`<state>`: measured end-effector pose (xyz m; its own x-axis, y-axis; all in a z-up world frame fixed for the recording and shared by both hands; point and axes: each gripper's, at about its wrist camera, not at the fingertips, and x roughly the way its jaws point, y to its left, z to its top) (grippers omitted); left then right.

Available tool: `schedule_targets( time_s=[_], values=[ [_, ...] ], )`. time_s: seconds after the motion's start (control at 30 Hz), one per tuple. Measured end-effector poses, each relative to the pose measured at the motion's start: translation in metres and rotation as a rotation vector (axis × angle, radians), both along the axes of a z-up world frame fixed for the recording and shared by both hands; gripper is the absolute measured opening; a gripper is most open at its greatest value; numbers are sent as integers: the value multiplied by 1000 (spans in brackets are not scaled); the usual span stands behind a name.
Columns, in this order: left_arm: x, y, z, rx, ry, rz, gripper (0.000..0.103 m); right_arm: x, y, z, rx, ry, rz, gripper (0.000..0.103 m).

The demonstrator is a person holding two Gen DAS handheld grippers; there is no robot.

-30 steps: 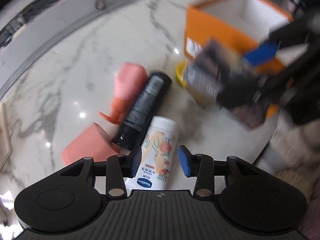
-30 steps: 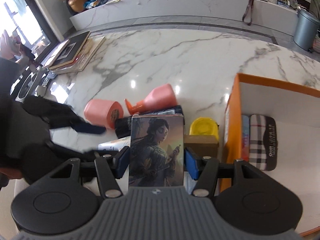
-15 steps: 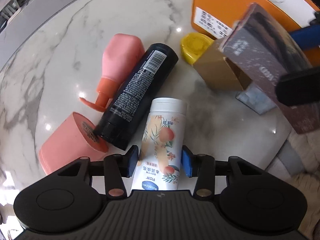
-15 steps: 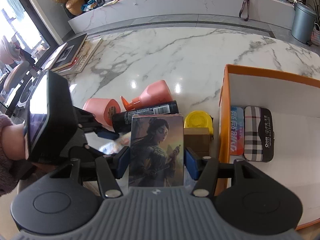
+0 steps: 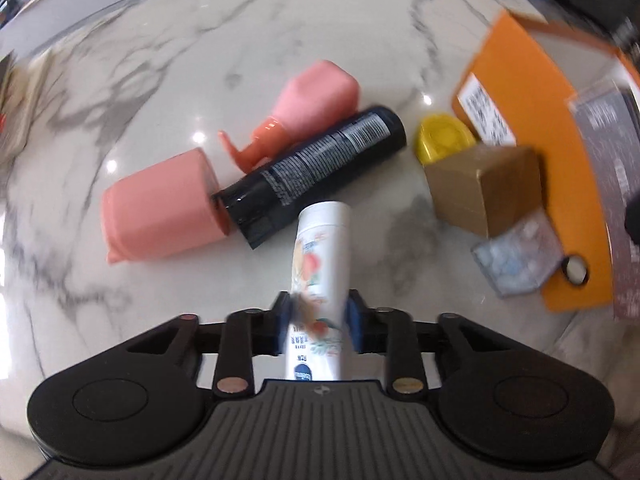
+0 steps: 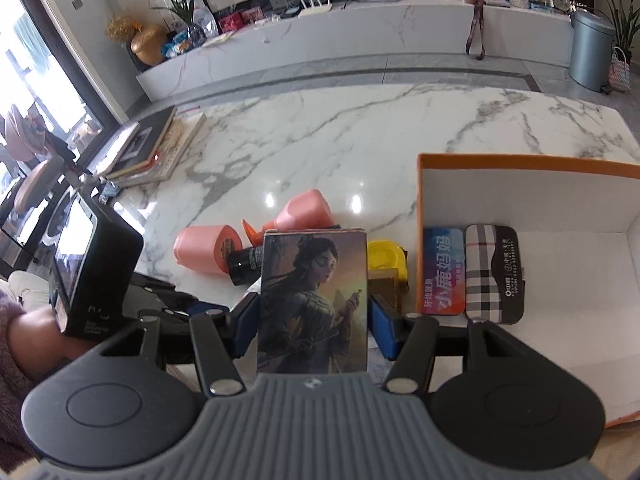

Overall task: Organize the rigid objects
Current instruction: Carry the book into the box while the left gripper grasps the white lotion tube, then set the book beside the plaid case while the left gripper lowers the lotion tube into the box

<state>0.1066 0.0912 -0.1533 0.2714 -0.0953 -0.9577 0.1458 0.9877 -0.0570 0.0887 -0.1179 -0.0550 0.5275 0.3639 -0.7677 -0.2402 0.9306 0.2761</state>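
My left gripper (image 5: 318, 320) points down at the marble table, and its jaws are closing with the blue pads pressed on both sides of a white lotion bottle (image 5: 322, 240). Beside the bottle lie a black bottle (image 5: 316, 168), a pink spray bottle (image 5: 316, 96) and a pink cylinder (image 5: 160, 208). My right gripper (image 6: 312, 316) is shut on a flat box with a painted figure (image 6: 312, 280), held above the table just left of the orange box (image 6: 520, 164). Inside that box lie a blue-and-red pack (image 6: 444, 272) and a plaid case (image 6: 494, 276).
A yellow lid (image 5: 442, 142), a brown carton (image 5: 480, 188) and a clear packet (image 5: 520, 256) sit against the orange box's outer wall (image 5: 520, 92). Books and frames (image 6: 148, 148) are stacked at the table's far left. A person's hand with the left gripper's body (image 6: 88, 264) is at the left.
The left jaws have closed in onto the white bottle, and the gripper has rolled, so the bottle now looks narrow. The right gripper has shifted a little with its box.
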Motion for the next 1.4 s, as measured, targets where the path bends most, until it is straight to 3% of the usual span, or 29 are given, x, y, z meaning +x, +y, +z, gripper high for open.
schedule_targets(
  time_s=[0.27,0.4,0.57,0.77,1.07,1.4],
  values=[
    [-8,-13,23,3,-70,59,21,-9,-35,7,32,-27,-79,59],
    [-13,-29,53,-47,-125,48,21,-16,-55,9,58,-46,-121,59],
    [-12,-59,98,-107,-213,-2,21,-19,-82,12,77,-59,-180,59],
    [-6,-115,137,-155,-285,-128,21,-17,-114,14,69,-74,-240,59],
    [19,-190,133,-142,-270,-263,21,1,-146,0,49,-32,-255,59],
    [48,-208,103,-66,-190,-277,21,43,-160,-36,35,106,-203,59]
  ],
)
